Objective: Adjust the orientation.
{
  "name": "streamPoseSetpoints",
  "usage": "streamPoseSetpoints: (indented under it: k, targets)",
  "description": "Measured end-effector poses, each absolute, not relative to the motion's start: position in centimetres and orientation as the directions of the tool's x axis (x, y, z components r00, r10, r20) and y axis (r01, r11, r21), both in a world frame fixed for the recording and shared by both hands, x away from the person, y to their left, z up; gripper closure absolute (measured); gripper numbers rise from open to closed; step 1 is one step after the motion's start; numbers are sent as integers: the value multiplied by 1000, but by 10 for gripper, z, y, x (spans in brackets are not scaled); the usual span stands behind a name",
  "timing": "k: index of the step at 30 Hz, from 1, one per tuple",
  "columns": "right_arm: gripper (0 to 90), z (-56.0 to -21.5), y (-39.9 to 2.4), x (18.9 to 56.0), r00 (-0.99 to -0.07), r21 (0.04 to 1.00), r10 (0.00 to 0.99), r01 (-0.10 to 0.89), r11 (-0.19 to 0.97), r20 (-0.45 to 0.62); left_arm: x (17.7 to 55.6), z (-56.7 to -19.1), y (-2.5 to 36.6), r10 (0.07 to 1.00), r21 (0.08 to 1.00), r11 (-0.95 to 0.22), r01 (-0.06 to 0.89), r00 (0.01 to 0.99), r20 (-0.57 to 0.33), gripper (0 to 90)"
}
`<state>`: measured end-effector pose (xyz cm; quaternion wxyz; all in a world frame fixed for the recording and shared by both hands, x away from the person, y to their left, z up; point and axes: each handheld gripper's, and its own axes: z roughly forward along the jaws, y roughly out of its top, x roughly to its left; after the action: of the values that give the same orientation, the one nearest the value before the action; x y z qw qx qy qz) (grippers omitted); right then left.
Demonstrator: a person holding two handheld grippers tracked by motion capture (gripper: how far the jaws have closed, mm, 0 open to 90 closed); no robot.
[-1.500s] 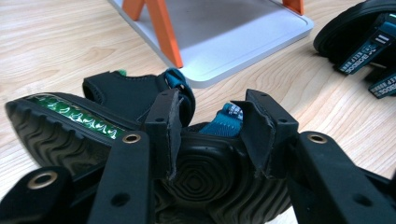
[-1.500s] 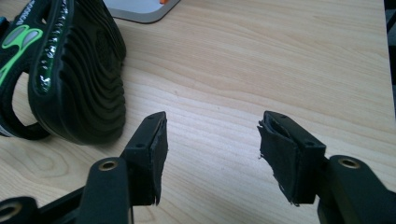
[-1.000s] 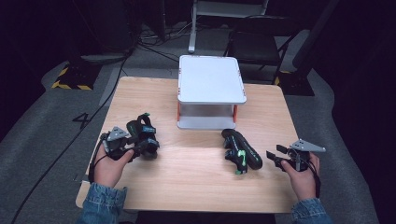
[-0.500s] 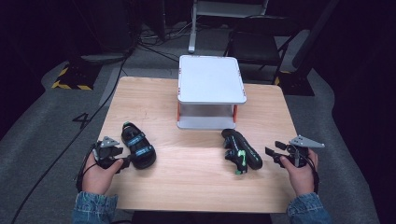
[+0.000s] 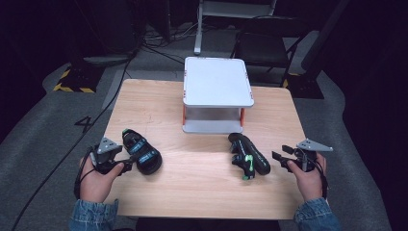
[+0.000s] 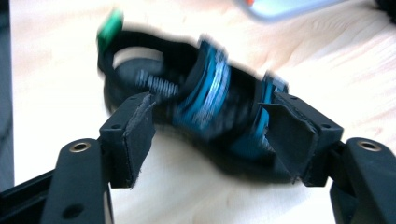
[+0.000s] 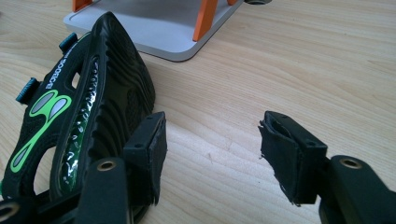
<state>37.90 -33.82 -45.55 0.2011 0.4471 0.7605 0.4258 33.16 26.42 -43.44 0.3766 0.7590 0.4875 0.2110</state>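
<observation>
A black sandal with blue straps (image 5: 142, 153) lies on the wooden table (image 5: 202, 192) at the front left. My left gripper (image 5: 129, 162) is right at its near side. Its jaws have just been opening, and in the left gripper view the blurred sandal (image 6: 210, 88) lies just beyond the spread pads (image 6: 135, 135), which do not press on it. A black sandal with green markings (image 5: 248, 158) lies on its side at the front right. My right gripper (image 5: 279, 161) stands open just right of it; nothing is between its pads (image 7: 292, 158), and the sandal's sole (image 7: 107, 84) is beside the left jaw.
A white two-level stand with orange legs (image 5: 216, 82) sits at the table's back middle; its base (image 7: 154, 28) is close behind the green sandal. Behind the table stand a dark chair (image 5: 262, 48) and a yellow-black striped base (image 5: 72, 82), with cables on the floor.
The left gripper had the blue-strapped sandal a second ago; it has let it go onto the table and drawn back toward the near left. The right gripper and green sandal are unchanged.
</observation>
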Motion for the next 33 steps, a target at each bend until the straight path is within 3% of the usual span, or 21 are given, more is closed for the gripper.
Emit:
streamPoseSetpoints:
  k: [7, 9, 12, 13, 15, 20, 21, 23, 28, 33]
  targets:
    - [415, -458, -340, 371, -518, 822, 852, 514, 244, 71, 357, -448, 248, 874, 770, -323, 550, 486, 19, 299]
    - [415, -460, -342, 366, -511, 821, 856, 517, 240, 72, 366, -455, 247, 879, 778, -287, 558, 477, -18, 321]
    - [414, -461, -347, 360, -503, 817, 862, 524, 241, 69, 376, -463, 248, 888, 754, -277, 596, 459, -37, 495]
    - [414, -462, -350, 357, -497, 817, 865, 526, 237, 69, 378, -464, 248, 883, 743, -271, 612, 465, -60, 604]
    - [415, -462, -354, 353, -482, 817, 873, 531, 225, 73, 381, -461, 245, 887, 751, -223, 621, 449, -108, 697]
    - [415, -462, -366, 344, -451, 821, 889, 536, 198, 80, 388, -452, 229, 882, 748, -212, 630, 453, -132, 711]
    - [414, -462, -368, 341, -444, 821, 892, 538, 192, 82, 391, -447, 214, 864, 792, -136, 596, 462, -199, 710]
    - [415, -463, -370, 339, -440, 819, 894, 539, 193, 79, 394, -444, 195, 831, 811, -103, 576, 498, -247, 710]
    - [414, -464, -374, 332, -425, 817, 901, 547, 183, 83, 402, -452, 141, 754, 792, -152, 592, 587, -294, 707]
    - [413, -465, -374, 329, -423, 813, 903, 551, 187, 78, 406, -466, 104, 722, 787, -225, 574, 641, -261, 680]
